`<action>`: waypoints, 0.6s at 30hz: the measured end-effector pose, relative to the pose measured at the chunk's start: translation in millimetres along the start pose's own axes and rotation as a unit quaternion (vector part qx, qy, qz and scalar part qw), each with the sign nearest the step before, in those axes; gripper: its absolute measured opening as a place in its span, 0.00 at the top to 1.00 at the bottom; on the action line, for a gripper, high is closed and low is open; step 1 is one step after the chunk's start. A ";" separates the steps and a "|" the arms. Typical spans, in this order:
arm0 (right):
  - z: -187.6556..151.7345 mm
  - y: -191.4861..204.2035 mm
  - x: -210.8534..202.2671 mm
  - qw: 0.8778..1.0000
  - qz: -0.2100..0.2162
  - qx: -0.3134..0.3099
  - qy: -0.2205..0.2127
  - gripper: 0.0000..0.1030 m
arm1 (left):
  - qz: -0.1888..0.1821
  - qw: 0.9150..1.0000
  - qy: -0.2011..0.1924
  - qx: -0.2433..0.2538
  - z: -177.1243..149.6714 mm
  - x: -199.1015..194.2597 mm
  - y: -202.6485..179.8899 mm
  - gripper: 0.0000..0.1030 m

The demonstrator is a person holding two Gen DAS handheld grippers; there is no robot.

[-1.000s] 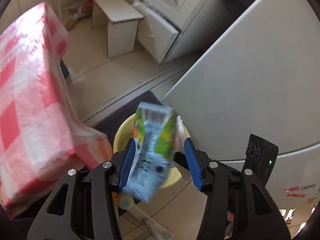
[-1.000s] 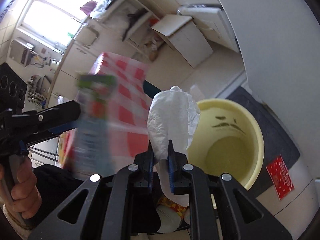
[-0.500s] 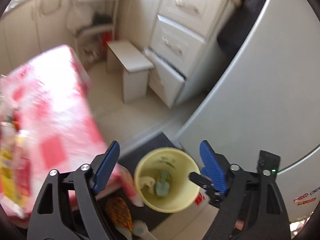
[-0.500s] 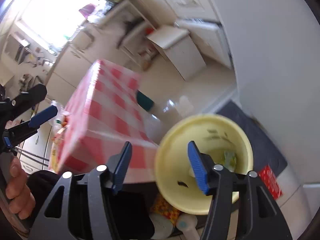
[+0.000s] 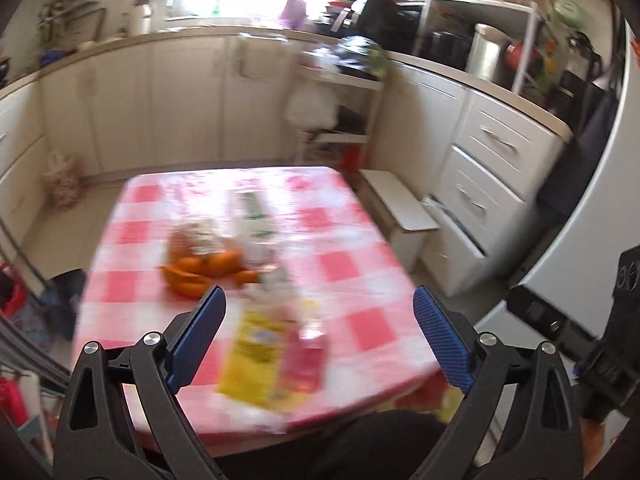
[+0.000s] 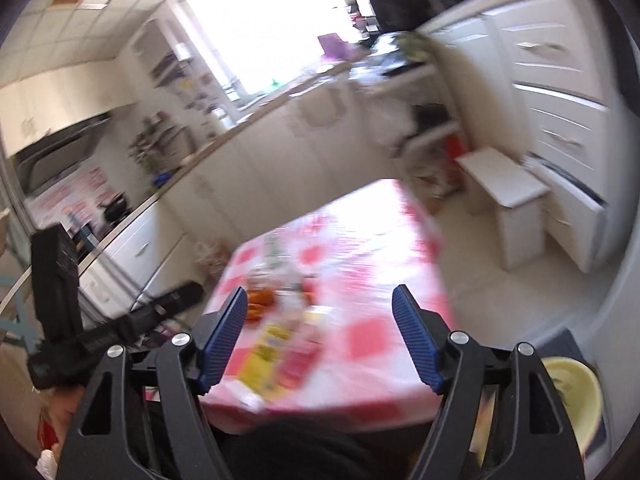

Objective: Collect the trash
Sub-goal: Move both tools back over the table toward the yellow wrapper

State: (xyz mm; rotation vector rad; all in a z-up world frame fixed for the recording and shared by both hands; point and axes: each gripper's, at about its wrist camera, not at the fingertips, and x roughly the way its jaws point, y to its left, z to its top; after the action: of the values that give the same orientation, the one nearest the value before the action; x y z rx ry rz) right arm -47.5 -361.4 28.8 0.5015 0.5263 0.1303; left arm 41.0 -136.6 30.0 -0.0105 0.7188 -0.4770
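Ahead of our left gripper (image 5: 318,334), jaws opening and empty, blurred yellow and red wrappers (image 5: 276,354) lie on the checked table (image 5: 352,272). Our right gripper (image 6: 320,338), also opening with nothing between, faces them; the yellow bin (image 6: 576,386) sits at its right.

Motion blur smears both views. On the checked table (image 5: 352,280) at the centre of the left view, the orange items (image 5: 208,268) at ten o'clock and the yellow and red packets (image 5: 276,356) at six o'clock cannot be identified; no print is legible. The table's near edge is hidden behind dark clothing (image 5: 360,440). In the right view, the yellow bin (image 6: 576,388) at five o'clock is half hidden by the gripper's frame, its contents unclear.
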 end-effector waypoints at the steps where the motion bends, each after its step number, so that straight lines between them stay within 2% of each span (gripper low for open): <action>1: 1.1 15.8 11.4 1.000 0.014 -0.010 0.006 0.30 | 0.012 1.000 -0.004 -0.004 0.4 -4.2 15.7 0.11; 5: -1.6 63.7 40.1 0.997 0.053 -0.039 0.031 0.30 | 0.050 0.998 -0.014 -0.036 -0.2 -18.3 80.3 0.11; 9: -19.8 97.3 68.2 0.992 0.073 -0.066 0.073 0.29 | 0.065 0.994 -0.012 -0.086 -11.5 -18.0 132.0 0.11; 13: -34.0 109.8 93.9 0.989 0.069 -0.069 0.114 0.28 | 0.065 0.991 -0.002 -0.115 -27.6 -11.9 163.2 0.11; 18: -48.9 113.4 130.8 0.986 0.053 -0.052 0.152 0.28 | 0.058 0.990 -0.016 -0.127 -32.1 -18.0 172.0 0.10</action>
State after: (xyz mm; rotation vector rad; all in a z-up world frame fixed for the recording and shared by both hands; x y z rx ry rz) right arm 40.7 -209.8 -10.8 0.4084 0.7875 0.3380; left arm 80.6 29.5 -12.2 -0.2135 0.7408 -0.2702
